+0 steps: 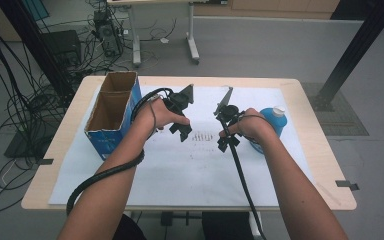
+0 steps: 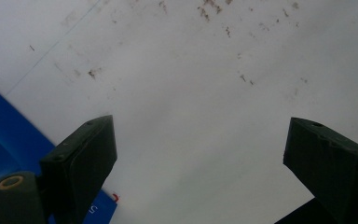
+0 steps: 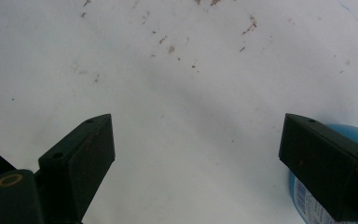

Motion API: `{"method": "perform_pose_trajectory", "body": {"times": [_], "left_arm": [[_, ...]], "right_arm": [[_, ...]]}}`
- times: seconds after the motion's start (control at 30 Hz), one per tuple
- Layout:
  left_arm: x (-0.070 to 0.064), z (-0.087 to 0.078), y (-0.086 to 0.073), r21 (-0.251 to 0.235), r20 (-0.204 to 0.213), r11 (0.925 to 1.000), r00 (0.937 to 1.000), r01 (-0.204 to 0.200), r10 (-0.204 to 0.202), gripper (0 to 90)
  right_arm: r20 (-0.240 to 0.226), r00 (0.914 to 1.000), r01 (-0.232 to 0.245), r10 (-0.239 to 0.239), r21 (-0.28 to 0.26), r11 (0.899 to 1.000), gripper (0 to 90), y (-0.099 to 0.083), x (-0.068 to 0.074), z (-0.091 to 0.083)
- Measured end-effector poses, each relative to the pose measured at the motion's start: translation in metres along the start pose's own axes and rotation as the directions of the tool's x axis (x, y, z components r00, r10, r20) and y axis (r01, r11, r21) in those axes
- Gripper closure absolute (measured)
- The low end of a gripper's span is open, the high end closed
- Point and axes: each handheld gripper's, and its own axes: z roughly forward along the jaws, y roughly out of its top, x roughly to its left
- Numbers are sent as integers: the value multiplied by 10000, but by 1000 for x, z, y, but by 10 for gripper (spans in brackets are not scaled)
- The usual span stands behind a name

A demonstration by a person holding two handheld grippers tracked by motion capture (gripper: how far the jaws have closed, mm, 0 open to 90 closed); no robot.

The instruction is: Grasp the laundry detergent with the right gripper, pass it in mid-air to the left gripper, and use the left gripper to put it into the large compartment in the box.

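Note:
Over the middle of a white paper sheet (image 1: pixel 180 175), a person holds my two grippers side by side, both tilted down at the paper. My left gripper (image 1: pixel 182 131) (image 2: pixel 200 128) is open, with only stained paper (image 2: pixel 191 93) between its jaws. An open blue cardboard box (image 1: pixel 111 112) stands just left of it, and its blue side (image 2: pixel 0 140) shows past the left jaw. My right gripper (image 1: pixel 228 142) (image 3: pixel 196 122) is open too, over bare paper. A blue bottle (image 1: pixel 274 124) (image 3: pixel 303 196) with a white cap lies behind the right hand, beside the right jaw.
Small brown stains (image 1: pixel 202 135) mark the paper between the grippers. The wooden table (image 1: pixel 325 170) has tape tabs at its left and right edges. Cables and a dark stand crowd the floor at the left, and another table's legs (image 1: pixel 192 45) stand beyond.

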Motion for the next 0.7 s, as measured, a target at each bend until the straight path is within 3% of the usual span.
{"method": "perform_pose_trajectory", "body": {"times": [0.43, 0.7], "left_arm": [[3, -2, -8, -155, 210, 9994, 9993, 308, -304, 99], [4, -5, -23, -377, 204, 9981, 9987, 483, -476, 100]], "right_arm": [[-38, 10000, 66, -67, -221, 9997, 103, -4, -2, -3], [-60, 10000, 57, -60, -444, 9990, 102, -19, -3, -6]]}}
